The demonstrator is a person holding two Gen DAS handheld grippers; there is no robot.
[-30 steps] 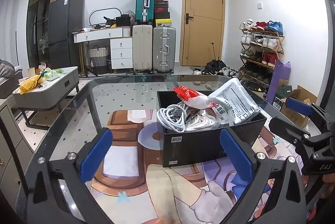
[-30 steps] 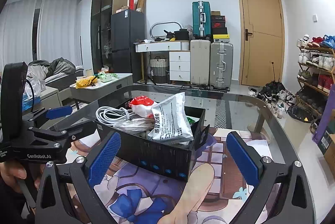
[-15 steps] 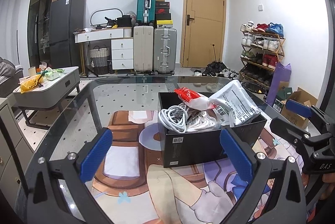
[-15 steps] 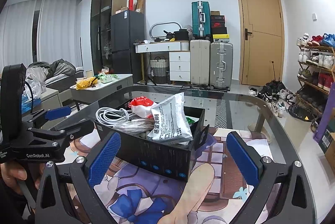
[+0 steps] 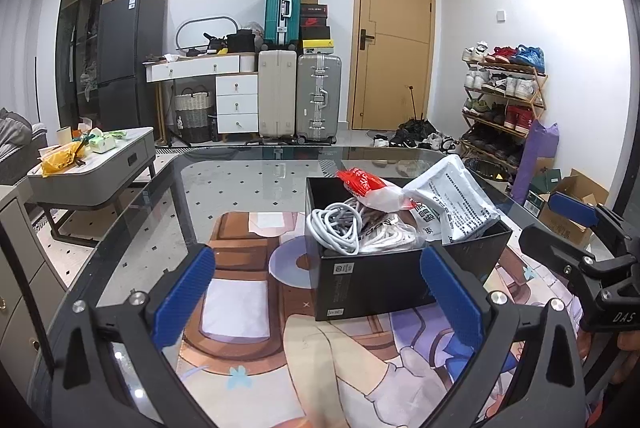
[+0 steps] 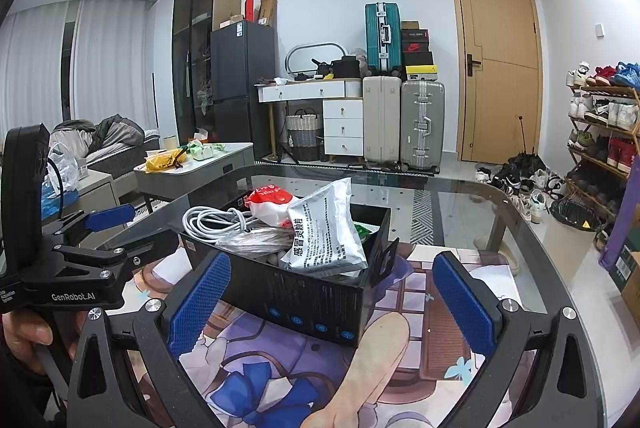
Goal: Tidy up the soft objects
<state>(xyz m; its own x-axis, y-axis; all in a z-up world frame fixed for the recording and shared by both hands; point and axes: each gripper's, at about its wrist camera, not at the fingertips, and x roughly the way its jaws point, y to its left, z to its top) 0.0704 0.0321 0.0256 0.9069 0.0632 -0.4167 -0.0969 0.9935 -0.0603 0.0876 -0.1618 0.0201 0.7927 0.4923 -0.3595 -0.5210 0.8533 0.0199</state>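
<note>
So here's where I'm at with the soft stuff: pretty much everything I can see is already piled into the black box (image 5: 404, 268), which sits right of centre in the left wrist view, on the anime desk mat (image 5: 248, 312) on the glass table (image 5: 224, 183). In there: a coil of white cable (image 5: 334, 228) at the near left corner, a red-and-white bag (image 5: 370, 187) on top toward the back, a white printed pouch (image 6: 326, 228) leaning up against the right side, and some crinkly clear-wrapped bundle (image 6: 256, 242) under it all. There's something green peeking out at the back but I can't tell what it is.

My left gripper (image 5: 316, 294) is spread wide with nothing in it, low centre of its frame, just short of the box. My right gripper (image 6: 334, 302) is the same deal, wide apart and empty, hovering near the box's front corner.

I don't see any loose soft item left on the mat or the glass, so my guess is the gathering part is done or close to it. What might be left is tidying, since the pouch and bag stick up over the rim.
</note>
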